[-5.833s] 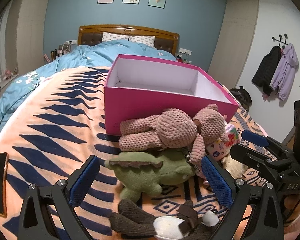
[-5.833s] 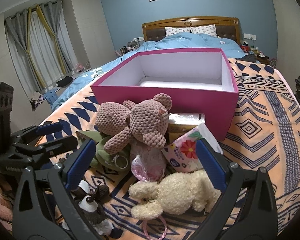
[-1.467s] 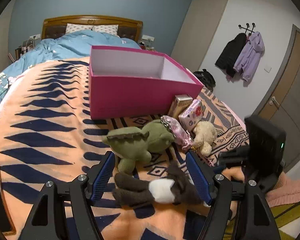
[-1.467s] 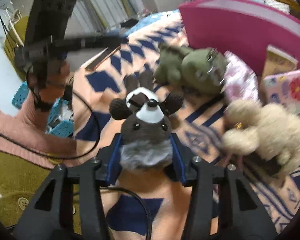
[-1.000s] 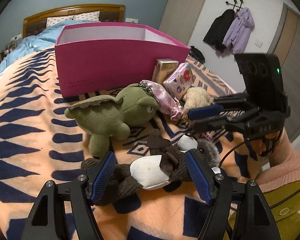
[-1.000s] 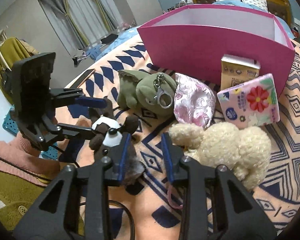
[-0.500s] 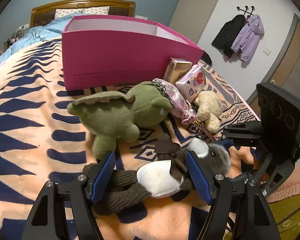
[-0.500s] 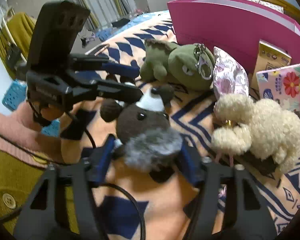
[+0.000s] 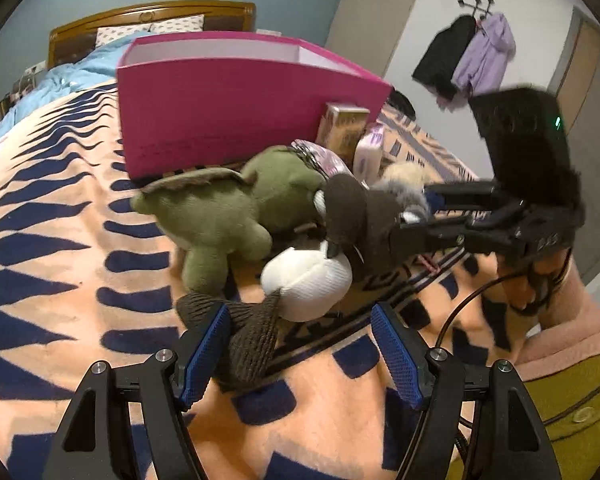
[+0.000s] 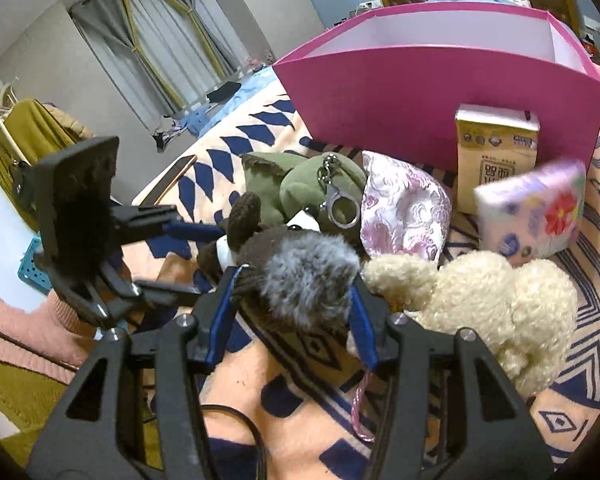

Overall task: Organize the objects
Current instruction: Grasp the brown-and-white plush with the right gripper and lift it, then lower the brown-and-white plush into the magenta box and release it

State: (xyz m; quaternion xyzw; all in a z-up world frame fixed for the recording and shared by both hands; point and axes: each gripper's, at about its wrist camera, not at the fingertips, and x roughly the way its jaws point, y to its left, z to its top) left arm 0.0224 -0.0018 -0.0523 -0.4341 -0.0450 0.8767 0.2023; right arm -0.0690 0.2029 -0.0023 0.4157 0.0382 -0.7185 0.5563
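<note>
A brown plush animal (image 9: pixel 304 280) with a white belly and grey fur head (image 10: pixel 308 276) sits half raised on the patterned blanket. My right gripper (image 10: pixel 292 314) is shut on its head, the blue pads pressing both sides; in the left wrist view the right gripper (image 9: pixel 420 216) comes in from the right. My left gripper (image 9: pixel 300 356) stands open, with the plush's brown legs lying between its fingers near the left pad (image 9: pixel 204 354). The left gripper (image 10: pixel 196 260) also shows at left in the right wrist view. Behind stands an open pink box (image 9: pixel 240 112).
A green plush (image 10: pixel 312 188) with a key ring, a pink satin pouch (image 10: pixel 400 208), a cream bear (image 10: pixel 480 300), a gold carton (image 10: pixel 496 156) and a floral tissue pack (image 10: pixel 532 212) lie before the pink box (image 10: pixel 440 72). A phone (image 10: pixel 168 180) lies on the blanket (image 9: pixel 60 260).
My right gripper, nearly shut beside the plush a second ago, has widened and taken hold of its head. The plush's head and chest have risen off the blanket; the left gripper stayed put.
</note>
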